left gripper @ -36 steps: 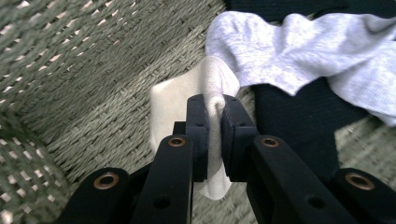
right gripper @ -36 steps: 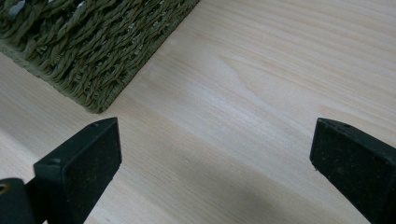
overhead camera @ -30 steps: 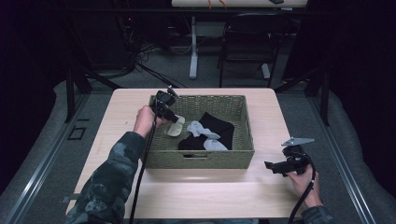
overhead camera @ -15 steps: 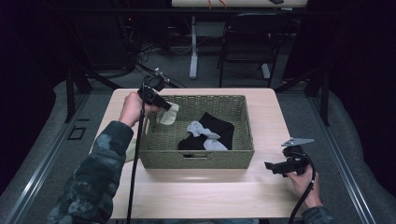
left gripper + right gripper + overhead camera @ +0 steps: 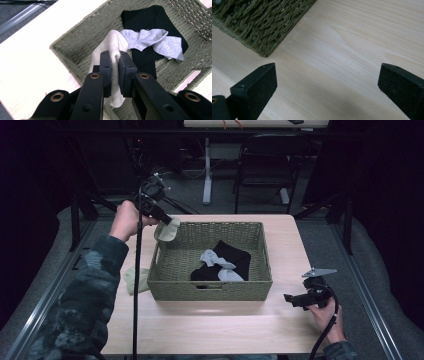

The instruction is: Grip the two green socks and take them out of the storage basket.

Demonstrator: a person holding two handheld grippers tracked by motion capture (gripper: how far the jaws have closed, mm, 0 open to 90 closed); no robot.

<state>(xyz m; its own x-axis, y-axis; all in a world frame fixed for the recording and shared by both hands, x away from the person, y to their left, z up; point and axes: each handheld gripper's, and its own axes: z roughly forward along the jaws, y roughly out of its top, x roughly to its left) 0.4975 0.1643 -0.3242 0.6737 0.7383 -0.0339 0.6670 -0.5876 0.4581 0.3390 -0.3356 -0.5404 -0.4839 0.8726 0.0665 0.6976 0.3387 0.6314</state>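
Note:
My left gripper (image 5: 166, 220) (image 5: 114, 56) is shut on a cream sock (image 5: 168, 229) (image 5: 112, 47), which hangs from the jaws above the far left corner of the woven basket (image 5: 165, 289) (image 5: 75, 45). Inside the basket lie a black sock (image 5: 235, 260) (image 5: 147, 17) and a grey sock (image 5: 215, 260) (image 5: 155, 41) draped over it. My right gripper (image 5: 289, 298) (image 5: 327, 85) rests low over the table to the right of the basket, jaws wide apart with nothing between them. The basket's corner (image 5: 262, 27) appears in the right gripper view.
Another pale sock (image 5: 134, 279) lies on the wooden table (image 5: 210, 330) just left of the basket. Cables trail from both grippers. Beyond the table's far edge stand a chair (image 5: 265, 165) and a desk leg (image 5: 207, 170) on the dark floor.
My left gripper has risen out of the basket with the cream sock and shifted toward the far left. The right gripper has stayed put.

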